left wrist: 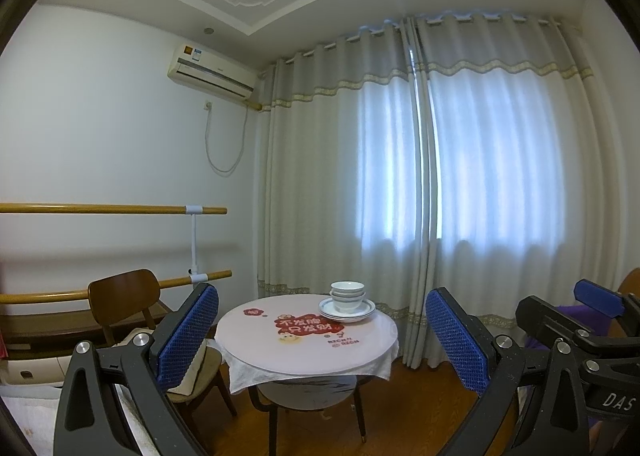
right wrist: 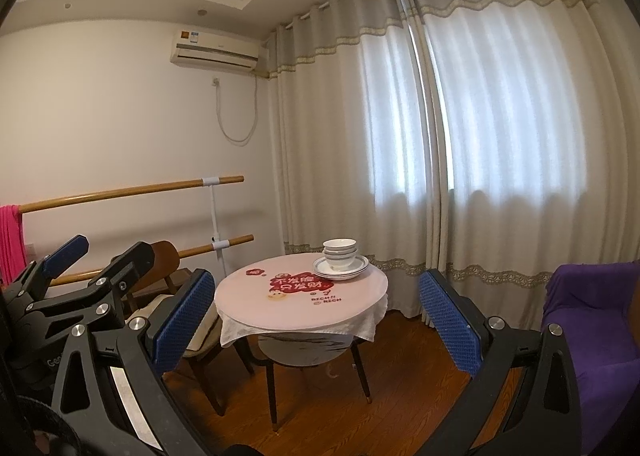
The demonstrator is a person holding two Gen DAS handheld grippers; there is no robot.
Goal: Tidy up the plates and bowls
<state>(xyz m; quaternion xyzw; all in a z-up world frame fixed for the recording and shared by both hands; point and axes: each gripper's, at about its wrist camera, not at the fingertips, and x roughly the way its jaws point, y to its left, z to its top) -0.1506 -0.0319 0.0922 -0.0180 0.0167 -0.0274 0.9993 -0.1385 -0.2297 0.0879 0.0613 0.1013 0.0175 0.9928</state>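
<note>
Both hand-held grippers (left wrist: 320, 340) (right wrist: 316, 320) wide open, empty; bowls (left wrist: 347, 294) stacked (count unclear).

I'm looking into a room of a home: a wall air conditioner (left wrist: 212, 72), long drawn curtains (left wrist: 400, 184), wood flooring, a small round table (left wrist: 280, 352) with a wooden chair (left wrist: 124, 296) beside it, and a purple-covered sofa (right wrist: 592, 320).
</note>
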